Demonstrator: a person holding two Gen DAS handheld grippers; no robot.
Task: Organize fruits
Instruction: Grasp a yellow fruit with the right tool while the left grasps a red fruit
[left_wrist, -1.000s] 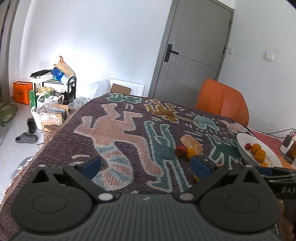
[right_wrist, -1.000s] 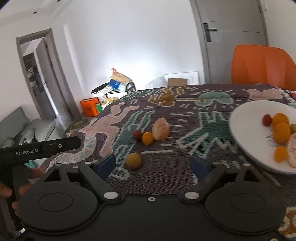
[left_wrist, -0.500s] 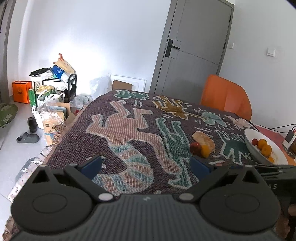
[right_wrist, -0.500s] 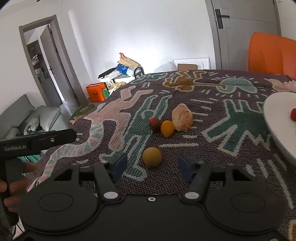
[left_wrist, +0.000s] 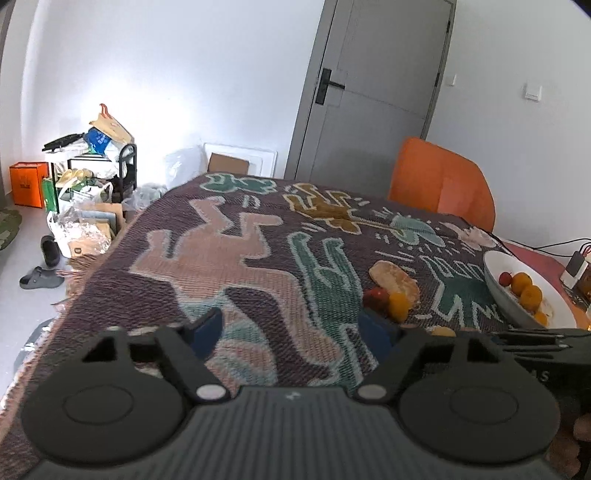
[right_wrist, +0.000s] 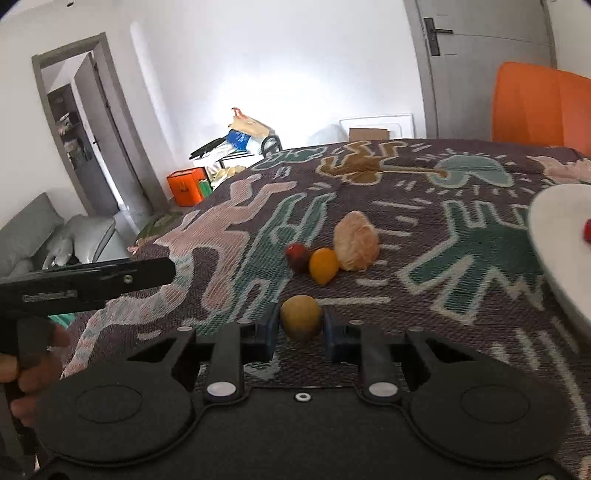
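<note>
Left wrist view: white plate (left_wrist: 496, 286) holds oranges (left_wrist: 526, 290) and a red fruit (left_wrist: 505, 277).

Brownish-yellow round fruit (right_wrist: 301, 318) (dull-skinned) on the cloth, clamped between blue pads.

The white plate (right_wrist: 554, 236) runs off the right wrist picture's right edge, showing only part of one red fruit (right_wrist: 586, 230). In the left wrist view, the gripper body hides most of a yellowish fruit (left_wrist: 443, 331). The lettering on the left gripper (right_wrist: 88, 282) is too blurred to read.
</note>
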